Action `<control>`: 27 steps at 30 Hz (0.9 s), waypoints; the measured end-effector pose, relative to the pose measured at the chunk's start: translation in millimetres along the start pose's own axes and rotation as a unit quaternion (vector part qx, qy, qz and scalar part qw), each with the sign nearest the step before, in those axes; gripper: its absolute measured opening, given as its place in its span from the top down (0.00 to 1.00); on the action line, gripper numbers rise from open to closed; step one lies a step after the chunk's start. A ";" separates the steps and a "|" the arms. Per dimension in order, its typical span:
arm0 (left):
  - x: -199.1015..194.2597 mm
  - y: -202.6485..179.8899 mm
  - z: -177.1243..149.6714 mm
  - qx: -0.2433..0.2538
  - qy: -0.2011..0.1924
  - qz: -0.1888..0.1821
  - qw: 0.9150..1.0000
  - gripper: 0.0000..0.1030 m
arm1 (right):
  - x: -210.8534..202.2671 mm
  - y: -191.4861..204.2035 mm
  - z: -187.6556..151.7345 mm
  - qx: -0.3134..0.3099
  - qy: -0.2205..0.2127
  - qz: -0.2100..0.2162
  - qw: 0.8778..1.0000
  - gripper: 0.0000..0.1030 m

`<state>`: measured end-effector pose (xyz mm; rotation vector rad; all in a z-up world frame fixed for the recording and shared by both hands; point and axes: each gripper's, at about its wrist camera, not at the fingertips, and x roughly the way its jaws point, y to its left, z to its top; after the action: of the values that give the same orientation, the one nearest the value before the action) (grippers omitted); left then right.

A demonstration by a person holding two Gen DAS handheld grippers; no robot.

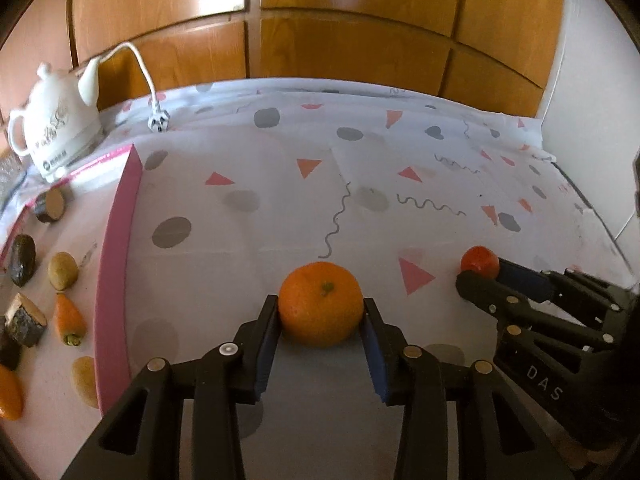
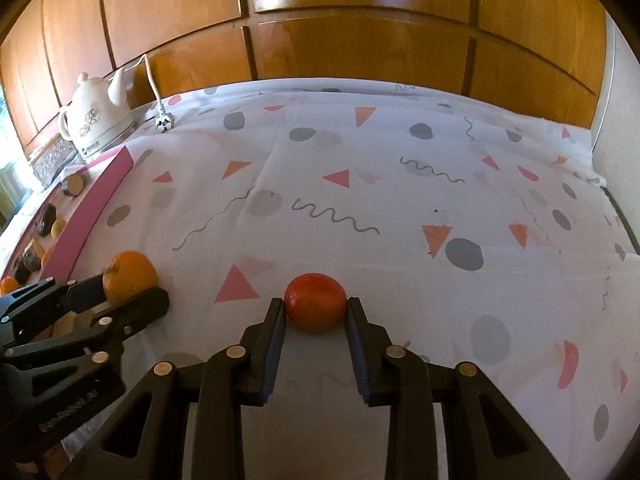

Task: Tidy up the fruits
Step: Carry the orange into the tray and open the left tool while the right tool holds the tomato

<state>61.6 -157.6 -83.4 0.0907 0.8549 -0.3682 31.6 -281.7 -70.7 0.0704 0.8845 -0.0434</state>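
1. Left claw (image 1: 322, 312): low over the worktop, pointing forward, both fingers (image 1: 267, 340) pressed against the sides of the orange (image 1: 321, 309) at its widest part.
2. Right claw (image 2: 316, 308): same low, forward pose, fingers (image 2: 276, 336) closed against the red fruit (image 2: 315, 301).
3. Both claws sit side by side, near each other, roughly level, each visible at the edge of the other wrist view.

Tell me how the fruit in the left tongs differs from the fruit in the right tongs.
The orange in the left tongs is larger than the tomato in the right tongs. The orange is dull and pitted, the tomato smooth and glossy. The orange is orange with a green stem nub; the tomato is red-orange. Both are round, each between a pair of pads over the patterned cloth.
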 end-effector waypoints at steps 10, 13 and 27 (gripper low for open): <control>-0.8 1.0 -3.3 0.022 -0.020 -0.001 1.000 0.62 | -1.0 1.7 -6.3 -0.003 -0.020 -0.008 1.000 0.70; -1.0 0.7 -4.4 0.024 -0.024 -0.001 0.999 0.62 | -0.7 3.0 -7.2 -0.004 -0.023 -0.011 1.000 0.70; -6.8 -0.9 -1.4 0.028 -0.012 0.001 1.000 0.63 | -1.2 4.2 -7.3 -0.007 -0.025 -0.015 1.000 0.70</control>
<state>56.2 -156.2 -79.2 0.1397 0.8197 -0.3902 25.6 -276.9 -74.2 0.0439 0.8350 -0.0666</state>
